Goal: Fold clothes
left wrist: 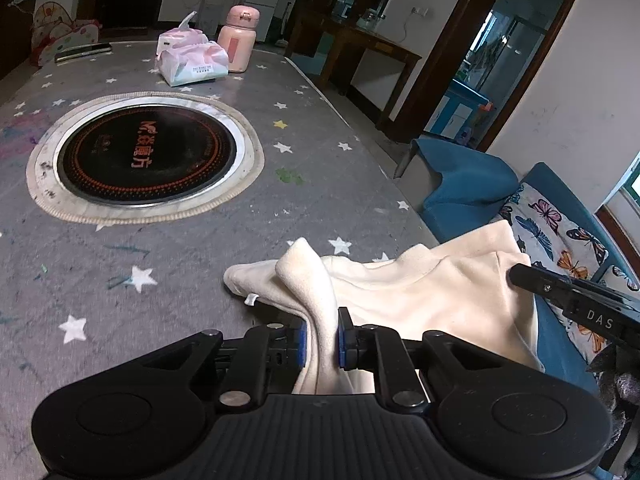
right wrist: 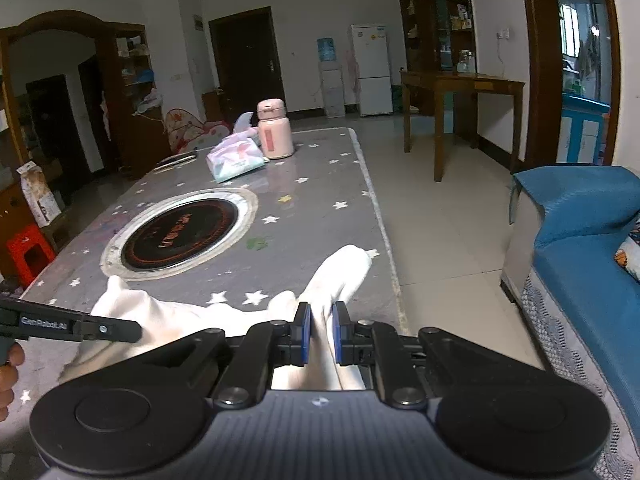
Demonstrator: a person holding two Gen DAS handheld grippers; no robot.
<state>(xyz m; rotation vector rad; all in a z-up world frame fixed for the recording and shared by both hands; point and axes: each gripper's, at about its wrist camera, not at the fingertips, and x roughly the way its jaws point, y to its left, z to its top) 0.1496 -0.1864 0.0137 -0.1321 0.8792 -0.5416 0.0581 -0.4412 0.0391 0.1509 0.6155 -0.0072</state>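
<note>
Cream fleece: garment (left wrist: 420,292) bunched at the near edge of the surface (left wrist: 168,248), part hanging off toward the sofa (left wrist: 472,188).
Left tongs (left wrist: 322,338): clamped on a fold of it.
Right tongs (right wrist: 320,334): clamped on another fold.
Technique: judging by both grips, keep them level, pull the cloth taut, lay it flat short of the hob (left wrist: 146,152).

Garment (left wrist: 420,292) on near tabletop (left wrist: 120,264) edge, part overhanging toward sofa (left wrist: 472,188) on right. Cooktop (left wrist: 146,156) set in tabletop centre. Tissue packs (left wrist: 192,62), flask (left wrist: 238,40) at far end, side by side.
</note>
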